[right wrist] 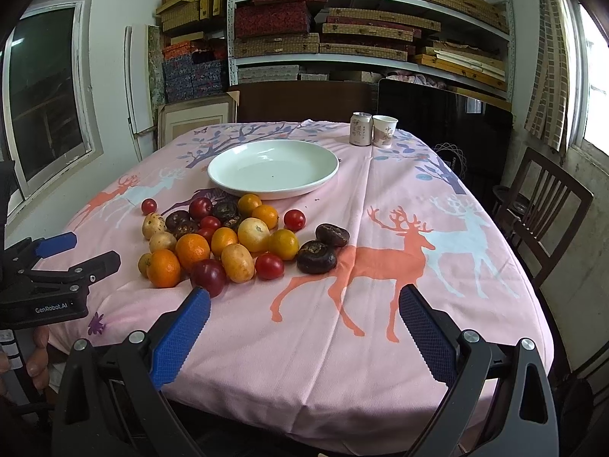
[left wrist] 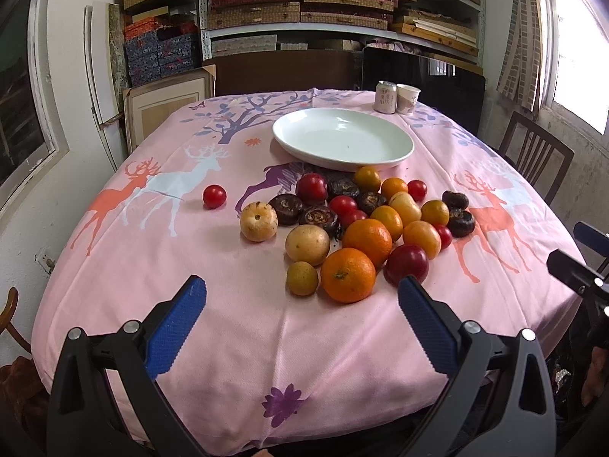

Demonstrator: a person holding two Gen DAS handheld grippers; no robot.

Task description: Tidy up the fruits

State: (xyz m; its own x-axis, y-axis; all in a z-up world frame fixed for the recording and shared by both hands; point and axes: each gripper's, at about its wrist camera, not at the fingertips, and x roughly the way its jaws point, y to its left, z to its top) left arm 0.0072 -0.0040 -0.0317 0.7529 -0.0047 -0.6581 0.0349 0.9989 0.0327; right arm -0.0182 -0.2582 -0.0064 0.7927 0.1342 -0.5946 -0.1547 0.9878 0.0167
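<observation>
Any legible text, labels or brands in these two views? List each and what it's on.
"GenRobot.AI": on the black body of the left tool, seen in the right wrist view.
Can: dark printed characters, too small to read.
Paper cup: printed characters, too blurred to read.
Boxes on the shelves: no readable text.

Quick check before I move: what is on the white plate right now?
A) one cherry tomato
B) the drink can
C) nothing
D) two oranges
C: the white plate is bare in both wrist views, and the fruit pile lies on the tablecloth in front of it.
</observation>
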